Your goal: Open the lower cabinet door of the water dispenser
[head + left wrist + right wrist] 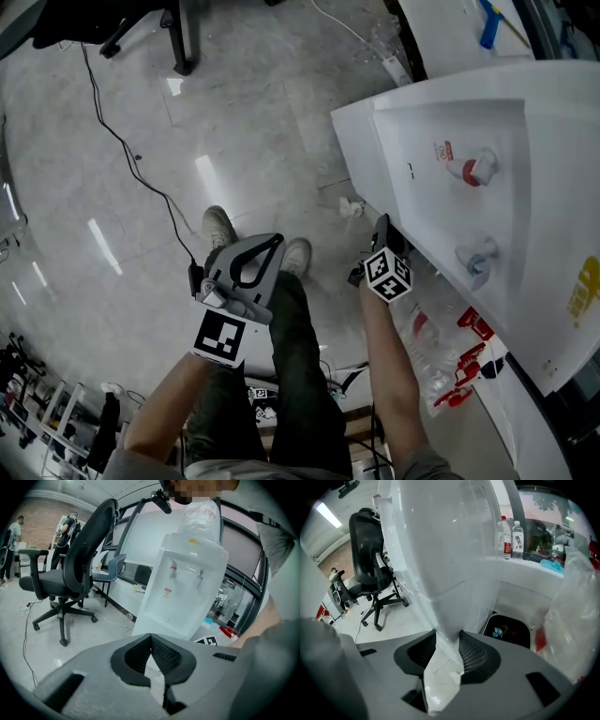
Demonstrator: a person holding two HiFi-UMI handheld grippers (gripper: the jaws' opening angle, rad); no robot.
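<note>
The white water dispenser [441, 202] stands at the right in the head view, with a red tap [478, 169] and a blue tap [476, 258] on its front. My right gripper [382, 227] reaches to its lower front. In the right gripper view the white edge of the lower cabinet door [450, 564] runs down between the jaws of the right gripper [447, 638] and fills the gap from pad to pad. My left gripper [274, 242] hangs over the floor, left of the dispenser [183, 588] and apart from it. The left gripper [151, 638] is shut with nothing in it.
A black office chair [70, 573] stands on the grey floor to the left. A black cable [131, 150] snakes over the floor. A clear plastic bag with red print [450, 366] lies beside the dispenser. Behind the door are a black bin [508, 630] and bottles [511, 538].
</note>
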